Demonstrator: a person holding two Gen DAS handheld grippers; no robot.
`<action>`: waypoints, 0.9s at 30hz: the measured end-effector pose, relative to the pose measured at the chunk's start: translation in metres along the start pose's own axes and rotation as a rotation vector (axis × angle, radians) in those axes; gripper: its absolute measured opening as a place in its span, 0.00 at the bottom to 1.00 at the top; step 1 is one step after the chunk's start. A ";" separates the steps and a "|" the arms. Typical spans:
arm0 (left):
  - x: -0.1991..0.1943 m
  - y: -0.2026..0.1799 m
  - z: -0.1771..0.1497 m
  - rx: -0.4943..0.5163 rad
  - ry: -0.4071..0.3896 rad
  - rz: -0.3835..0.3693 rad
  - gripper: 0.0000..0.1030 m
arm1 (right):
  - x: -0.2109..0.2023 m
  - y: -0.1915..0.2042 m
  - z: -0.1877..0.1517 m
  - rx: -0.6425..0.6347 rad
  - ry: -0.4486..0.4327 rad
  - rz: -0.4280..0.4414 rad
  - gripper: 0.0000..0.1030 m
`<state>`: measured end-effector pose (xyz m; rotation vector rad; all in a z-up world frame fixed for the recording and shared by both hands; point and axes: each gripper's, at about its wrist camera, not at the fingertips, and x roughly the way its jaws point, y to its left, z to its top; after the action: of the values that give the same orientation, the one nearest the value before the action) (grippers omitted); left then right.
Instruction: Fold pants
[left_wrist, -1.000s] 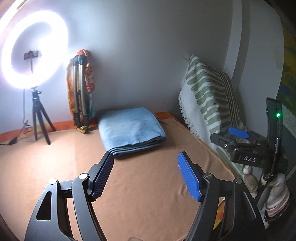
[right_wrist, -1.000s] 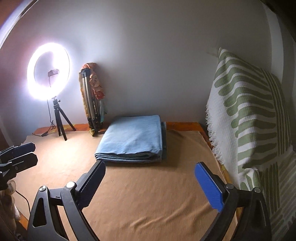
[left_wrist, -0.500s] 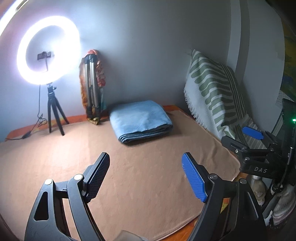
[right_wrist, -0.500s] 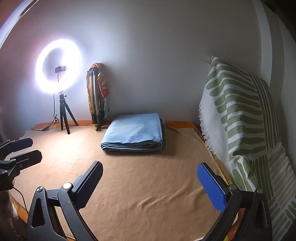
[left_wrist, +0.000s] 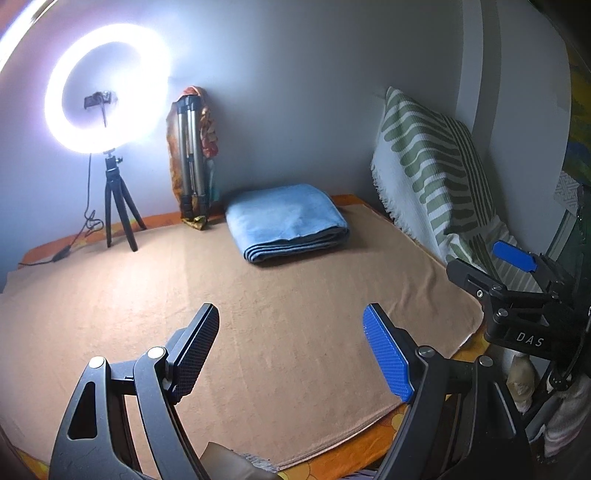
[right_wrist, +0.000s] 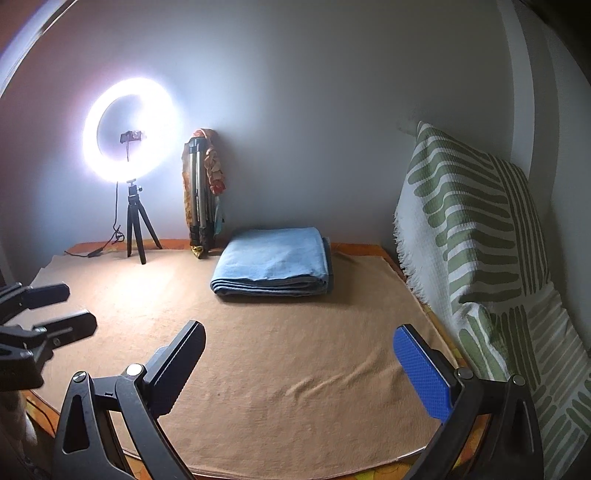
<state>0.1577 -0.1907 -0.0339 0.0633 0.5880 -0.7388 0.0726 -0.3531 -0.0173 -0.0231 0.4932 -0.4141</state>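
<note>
Both grippers hang empty above the tan blanket (left_wrist: 295, 317) that covers the bed. Left gripper (left_wrist: 291, 350) has its jaws spread wide with nothing between them, having just been opening a little further; right gripper (right_wrist: 299, 365) is likewise wide open and holds nothing. Each shows at the edge of the other's view, so they hover side by side near the front edge of the bed. Well apart from them, the blue pants (right_wrist: 273, 260) lie as a neat stack of layers close to the back wall, beside the folded tripod (right_wrist: 201, 206). A ring light (left_wrist: 105, 88) stands to the left and a green-striped cushion (right_wrist: 476, 229) leans on the right. Judging by the squared edges, the folding looks complete, and the pants seem set back to leave the blanket free.
</note>
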 end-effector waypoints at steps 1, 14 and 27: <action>0.000 0.000 0.000 0.001 -0.002 0.001 0.78 | 0.001 0.000 0.000 0.006 0.002 0.005 1.00; -0.002 0.003 0.002 -0.018 -0.016 0.013 0.78 | 0.007 -0.006 -0.006 0.017 0.024 -0.008 1.00; -0.002 0.003 0.001 -0.014 -0.022 0.024 0.78 | 0.011 -0.008 -0.009 0.019 0.035 -0.002 1.00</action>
<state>0.1592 -0.1878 -0.0324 0.0491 0.5708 -0.7115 0.0745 -0.3637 -0.0291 0.0023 0.5241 -0.4214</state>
